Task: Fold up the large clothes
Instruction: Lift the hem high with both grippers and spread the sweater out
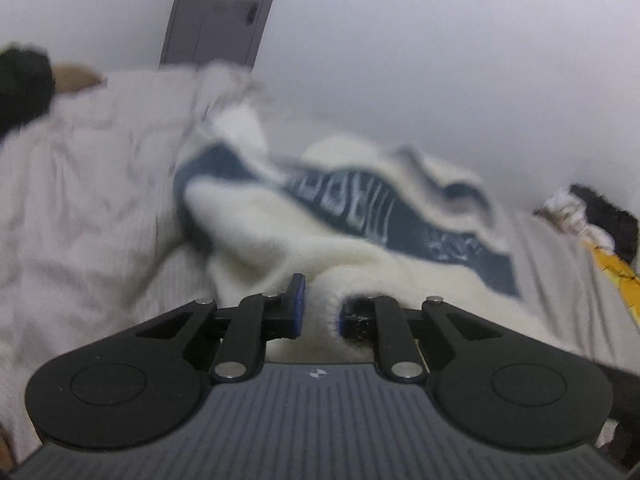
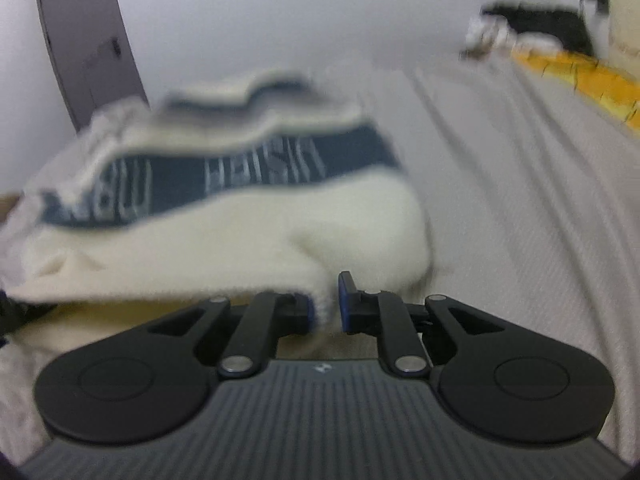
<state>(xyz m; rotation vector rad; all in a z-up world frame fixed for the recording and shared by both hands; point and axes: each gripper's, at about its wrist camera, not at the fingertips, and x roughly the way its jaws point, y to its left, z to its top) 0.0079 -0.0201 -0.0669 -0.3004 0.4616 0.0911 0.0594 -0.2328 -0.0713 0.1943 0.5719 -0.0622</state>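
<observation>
A fluffy cream sweater (image 1: 280,224) with a dark blue lettered band lies bunched on a bed with a pale grey sheet (image 1: 560,280). My left gripper (image 1: 320,308) is shut on a thick fold of the sweater's cream edge. In the right wrist view the same sweater (image 2: 208,216) sits left of centre, with the blue band across it. My right gripper (image 2: 325,304) is shut on another fold of its cream edge. Both views are blurred by motion.
A crumpled pale quilt (image 1: 80,184) lies to the left of the sweater. A yellow cloth (image 2: 580,76) and dark items (image 2: 544,24) lie at the bed's far right. A grey door (image 1: 224,12) and white wall stand behind.
</observation>
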